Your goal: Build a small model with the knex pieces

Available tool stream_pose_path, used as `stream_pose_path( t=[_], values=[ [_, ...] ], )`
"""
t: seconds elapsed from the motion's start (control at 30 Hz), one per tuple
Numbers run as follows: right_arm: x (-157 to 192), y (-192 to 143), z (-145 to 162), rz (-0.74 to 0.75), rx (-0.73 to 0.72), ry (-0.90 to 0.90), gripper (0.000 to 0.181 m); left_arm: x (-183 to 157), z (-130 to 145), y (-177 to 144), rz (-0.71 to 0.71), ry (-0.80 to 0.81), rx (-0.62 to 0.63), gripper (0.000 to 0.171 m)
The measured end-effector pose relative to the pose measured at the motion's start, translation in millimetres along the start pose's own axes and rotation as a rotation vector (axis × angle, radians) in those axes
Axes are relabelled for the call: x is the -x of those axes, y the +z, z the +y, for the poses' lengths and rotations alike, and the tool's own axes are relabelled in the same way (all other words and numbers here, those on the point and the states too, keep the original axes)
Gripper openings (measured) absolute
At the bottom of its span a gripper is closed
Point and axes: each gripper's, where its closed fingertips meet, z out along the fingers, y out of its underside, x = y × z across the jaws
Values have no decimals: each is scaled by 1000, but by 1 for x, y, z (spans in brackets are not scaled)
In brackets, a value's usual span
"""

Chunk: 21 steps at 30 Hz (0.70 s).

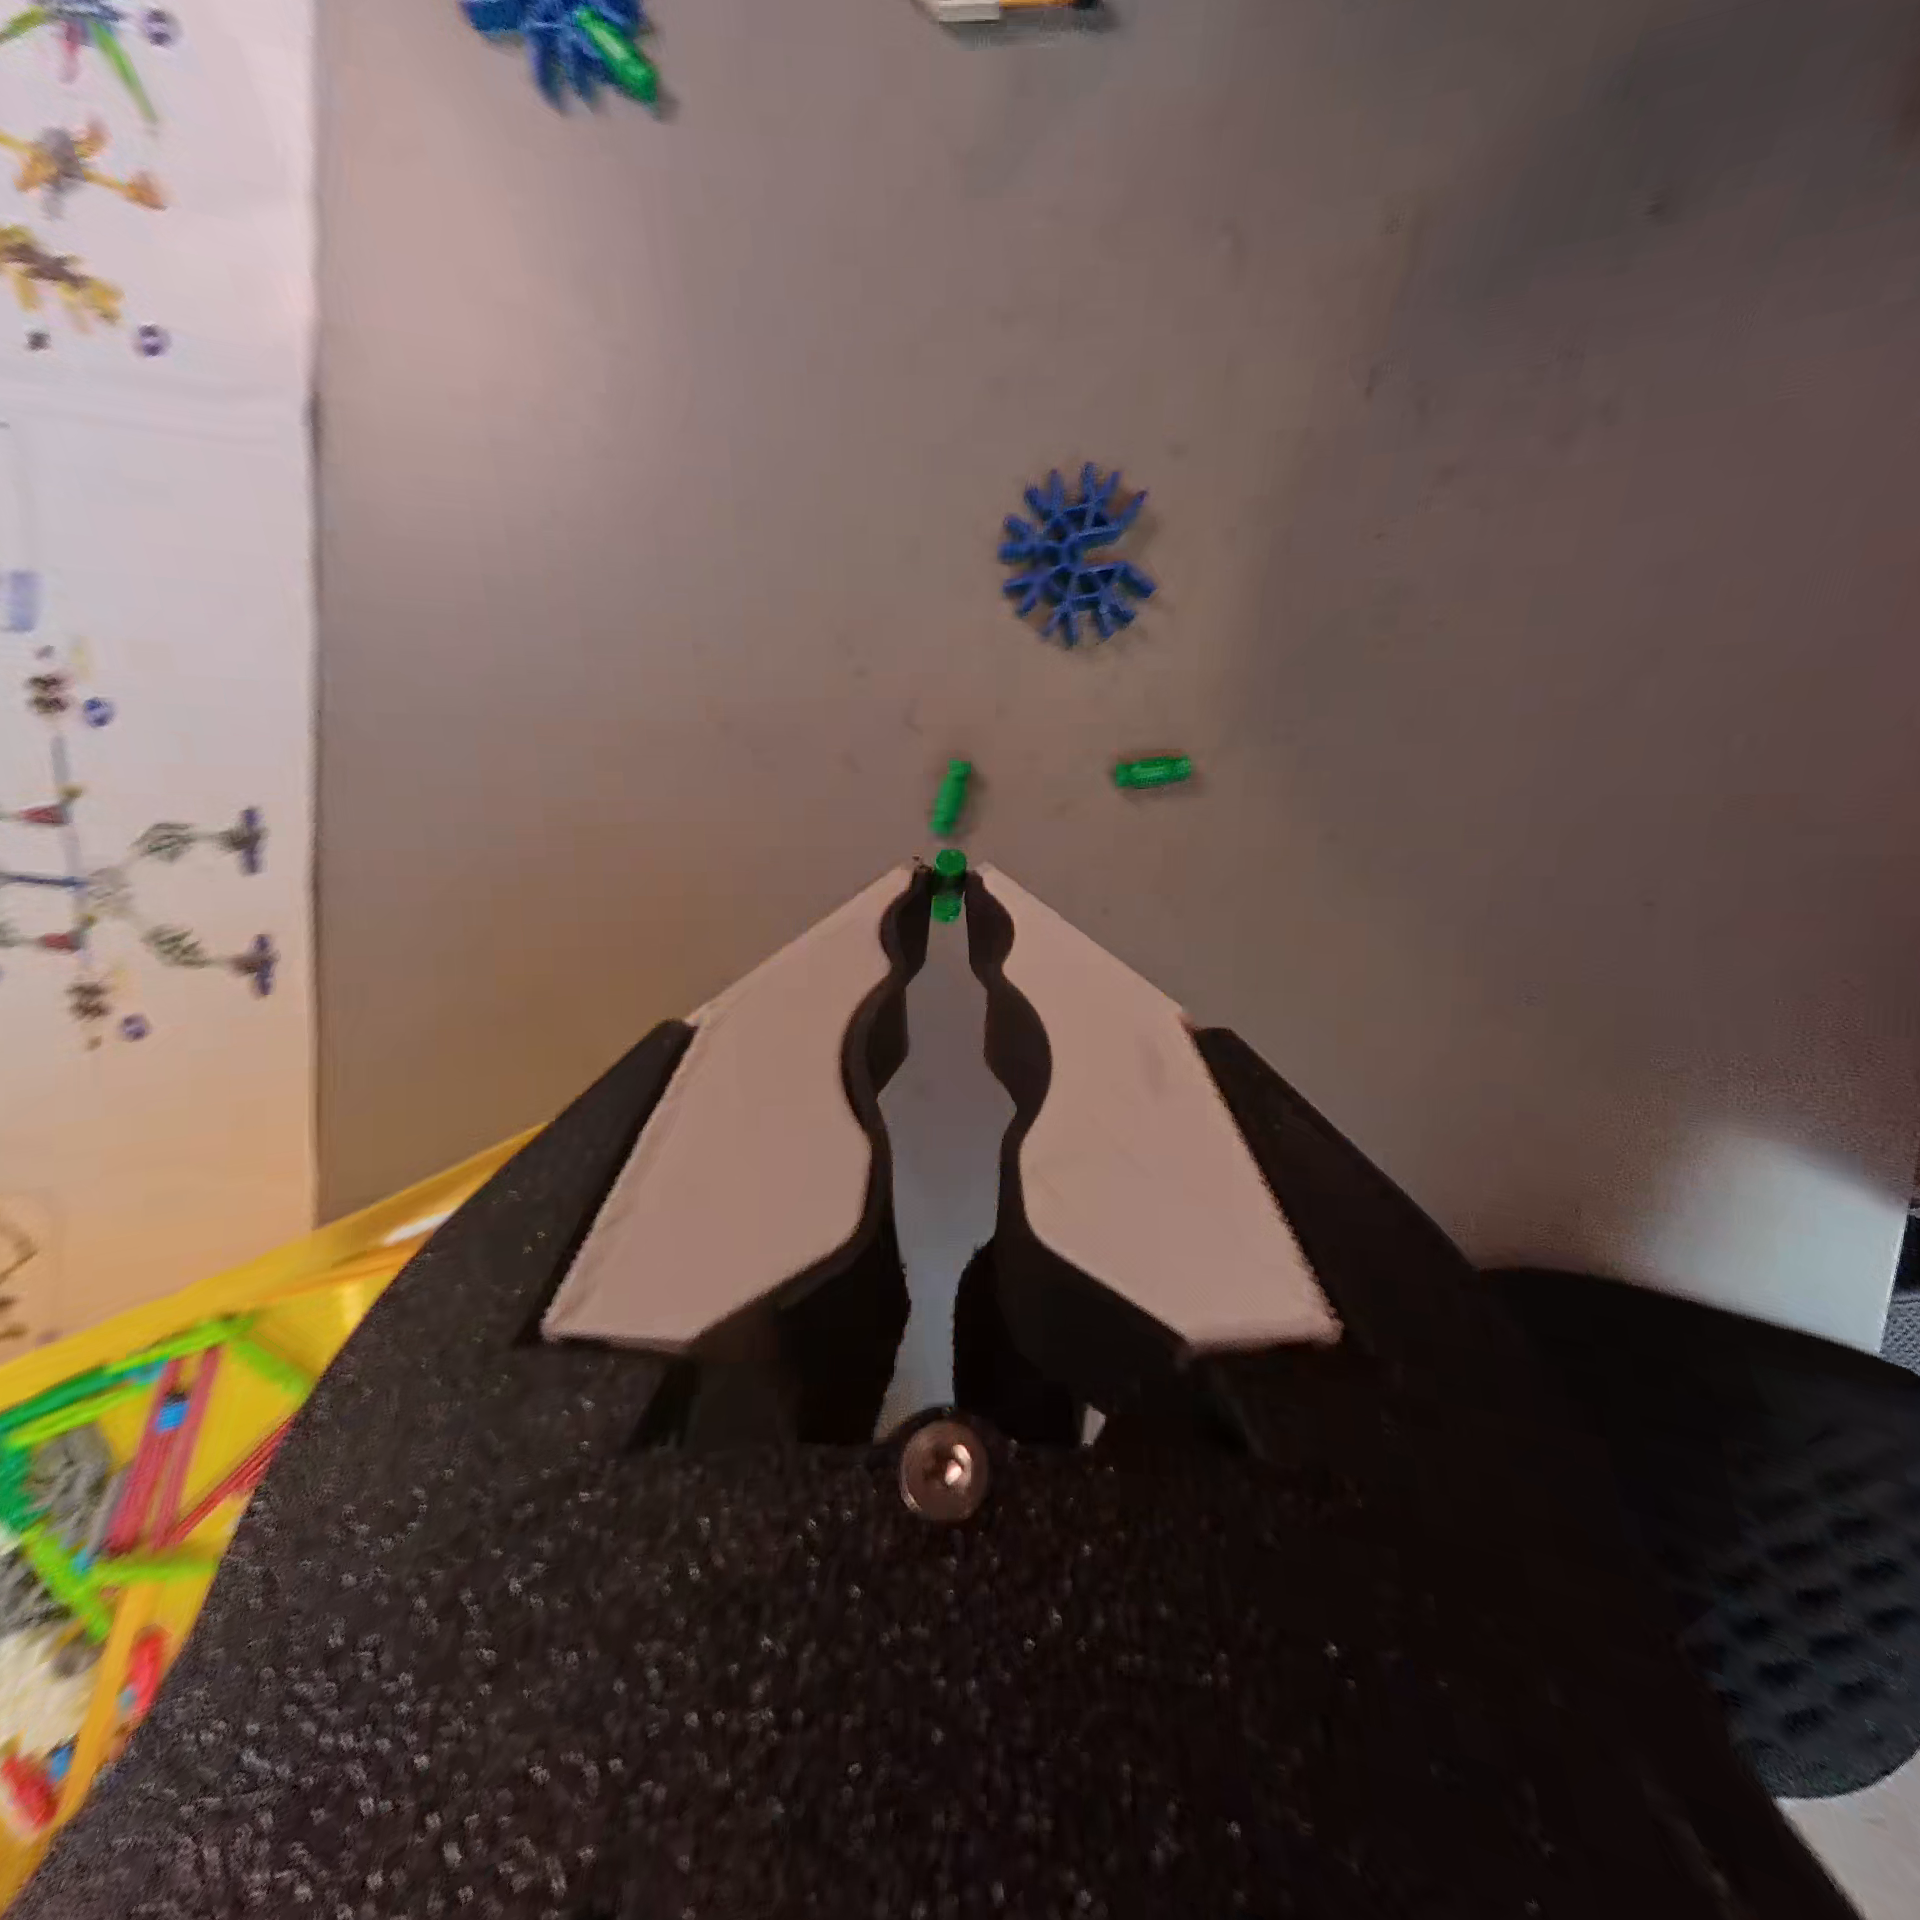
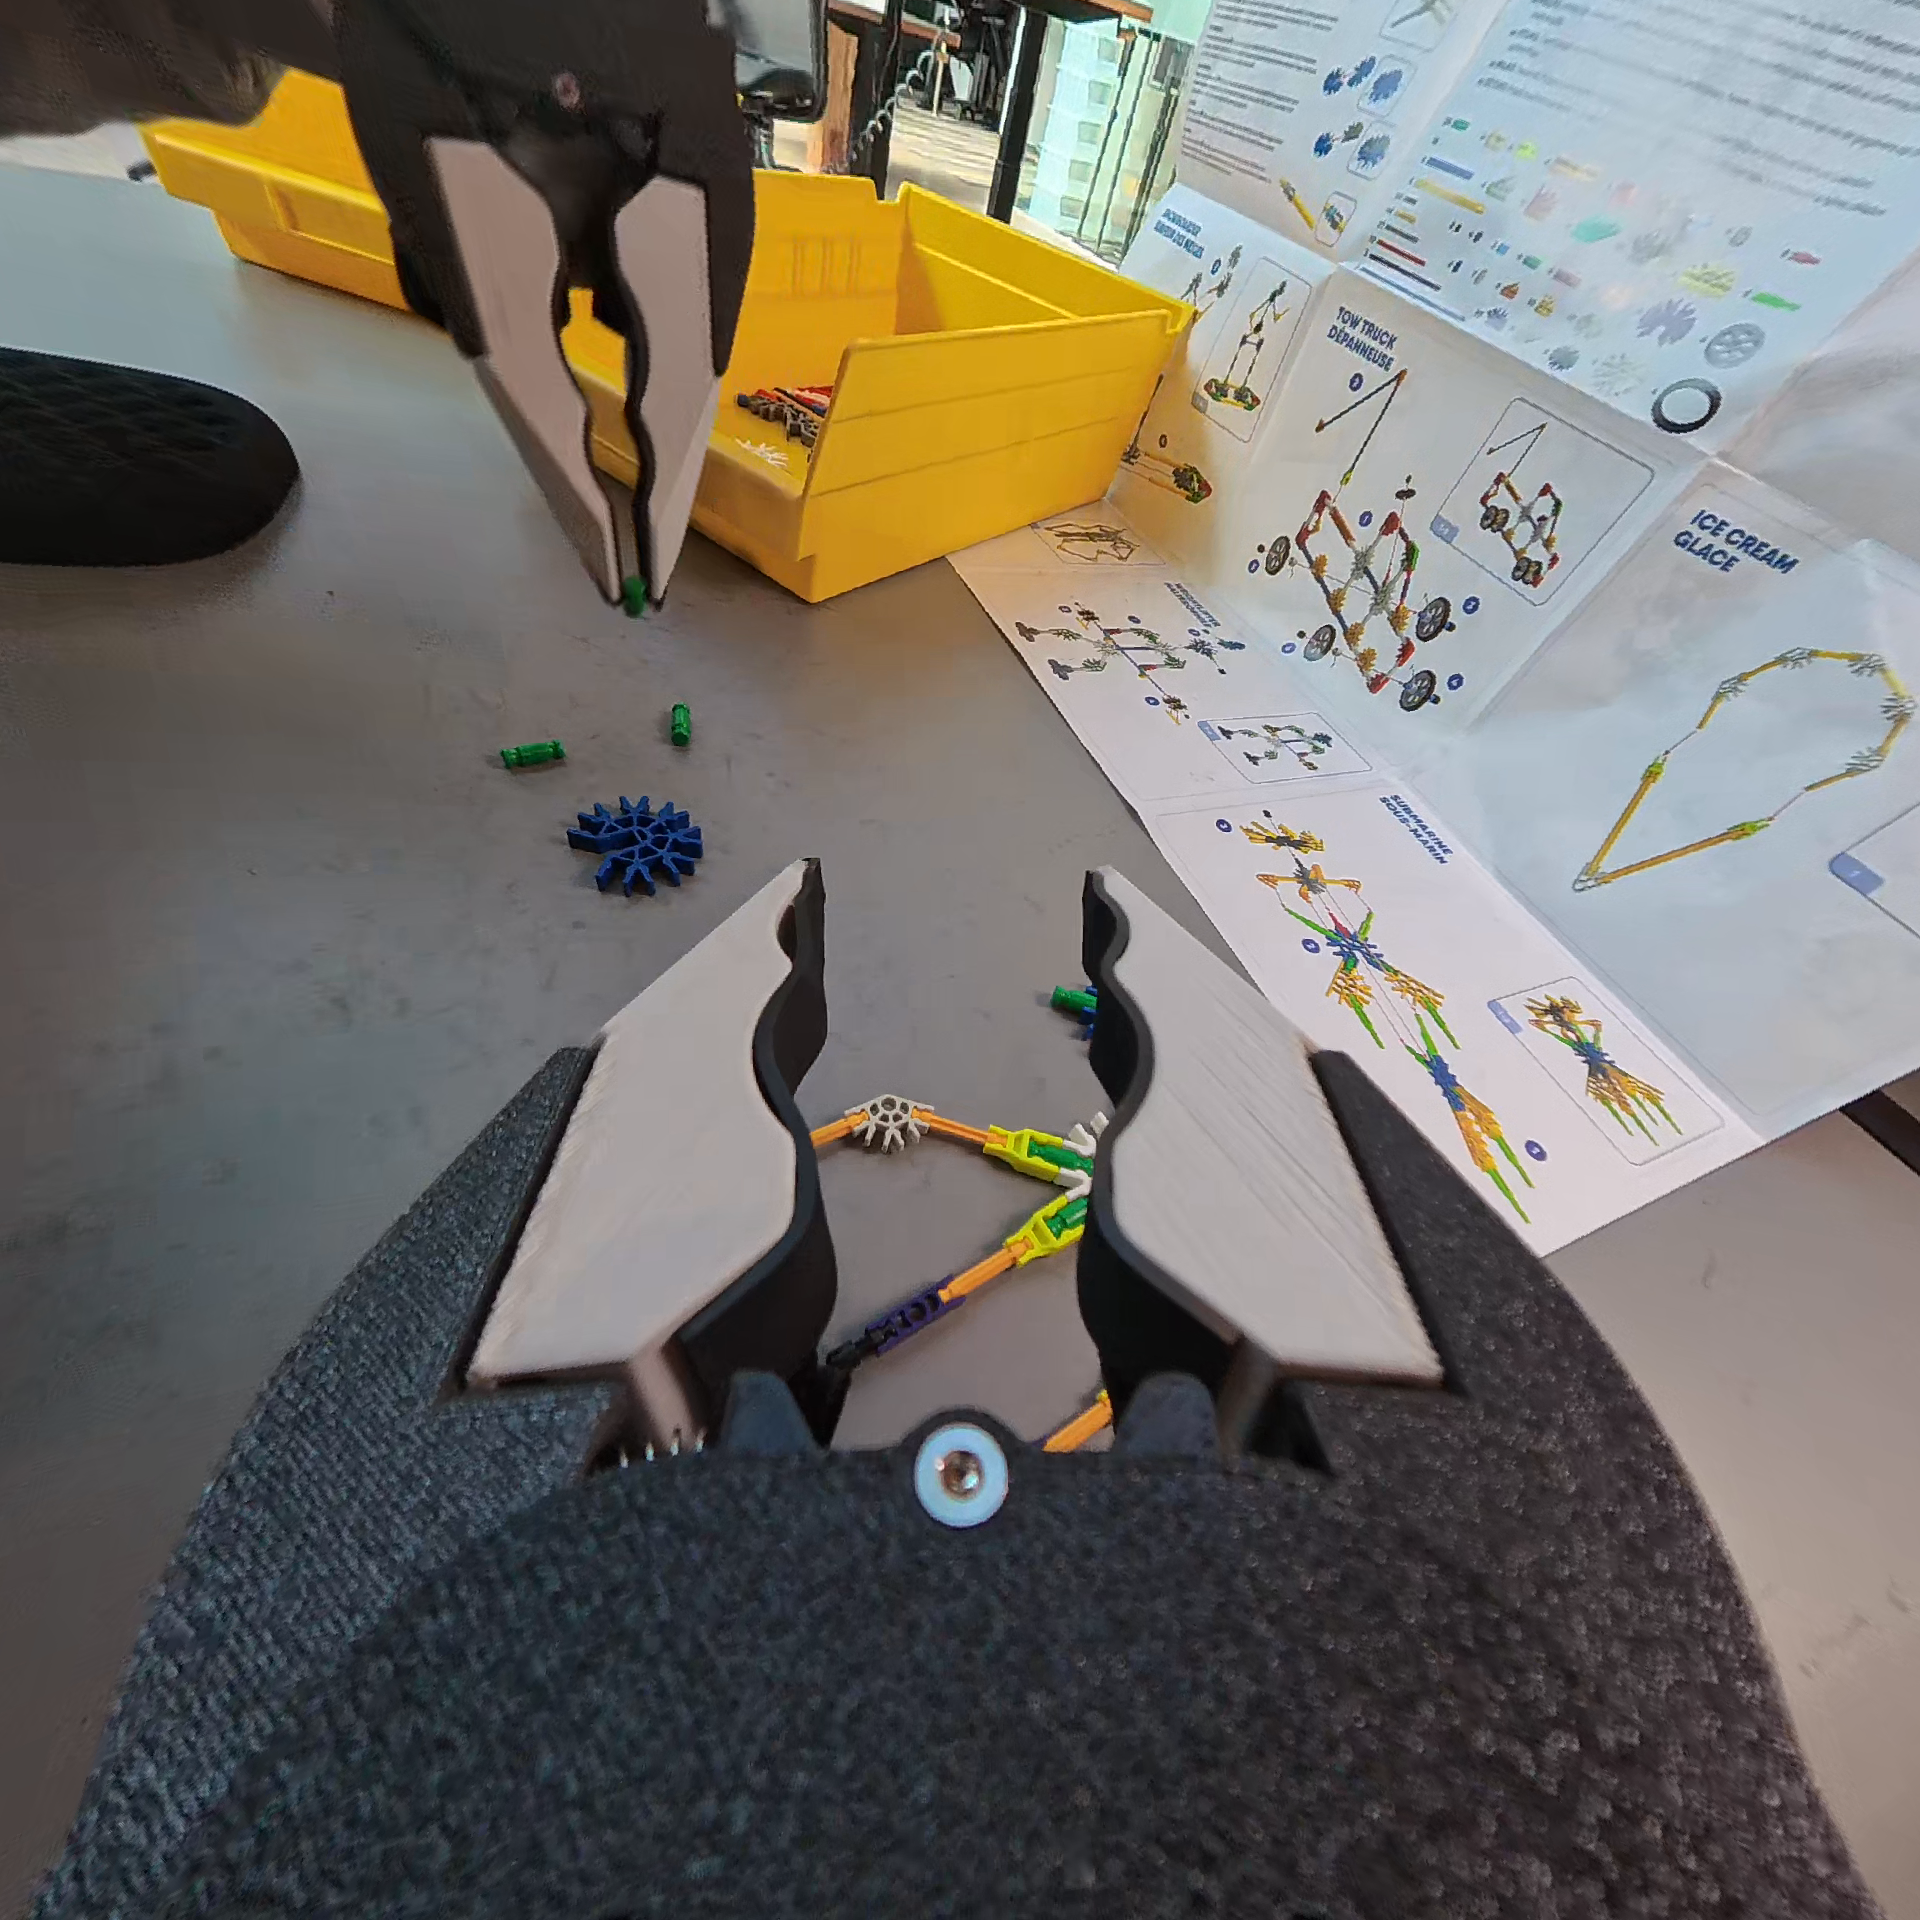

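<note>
My left gripper (image 1: 947, 883) is shut on a short green rod (image 1: 948, 885), pinched at the fingertips just above the grey table. It shows in the right wrist view too (image 2: 632, 597), pointing down with the green rod (image 2: 634, 595) in its tips. Two more green rods (image 1: 952, 796) (image 1: 1151, 773) lie just beyond it, and a blue snowflake connector (image 1: 1076, 551) lies farther on. My right gripper (image 2: 951, 883) is open and empty, hovering over a partly built model (image 2: 977, 1174) of orange rods, a grey connector and yellow-green pieces.
A yellow parts bin (image 2: 966, 416) holding loose pieces stands behind the left gripper. A folded instruction sheet (image 2: 1507, 644) covers the table at the right. A black mesh chair seat (image 2: 114, 457) sits at the table's edge. Another blue-green assembly (image 1: 571, 47) lies farther off. My left gripper's tips are some 9 centimetres from the blue snowflake connector (image 1: 1076, 551). Look for it in the right wrist view (image 2: 651, 846) too.
</note>
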Motion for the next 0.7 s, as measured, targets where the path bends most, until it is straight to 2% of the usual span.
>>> stream_pose_path(
  t=[0.1, 0.27, 0.4, 0.5, 0.57, 0.6, 0.67, 0.7],
  values=[
    [-3, -1, -1, 6, -9, 14, 48, -17, 2, 30, 18, 24, 29, 6],
    [-3, -2, 0, 8, -3, 10, 48, -19, 8, 43, 29, 16, 53, 8],
    [-1, 0, 1, 4, 7, -4, 49, -18, 11, 36, 19, 13, 44, 13],
    [-2, -1, 1, 4, 1, 4, 48, 15, 18, -1, -97, -23, 21, 13],
    [-3, -2, 0, 4, -3, 10, 49, 67, 43, -43, -262, -115, 31, 13],
    [-3, -2, 0, 2, -3, 11, 49, 99, 68, -65, -353, -186, 79, 13],
    [-2, -1, 0, 2, -1, 7, 49, 157, 138, -104, -516, -348, 255, 18],
    [-2, -1, 1, 2, 0, 4, 49, 174, 172, -116, -542, -415, 342, 19]
  ],
)
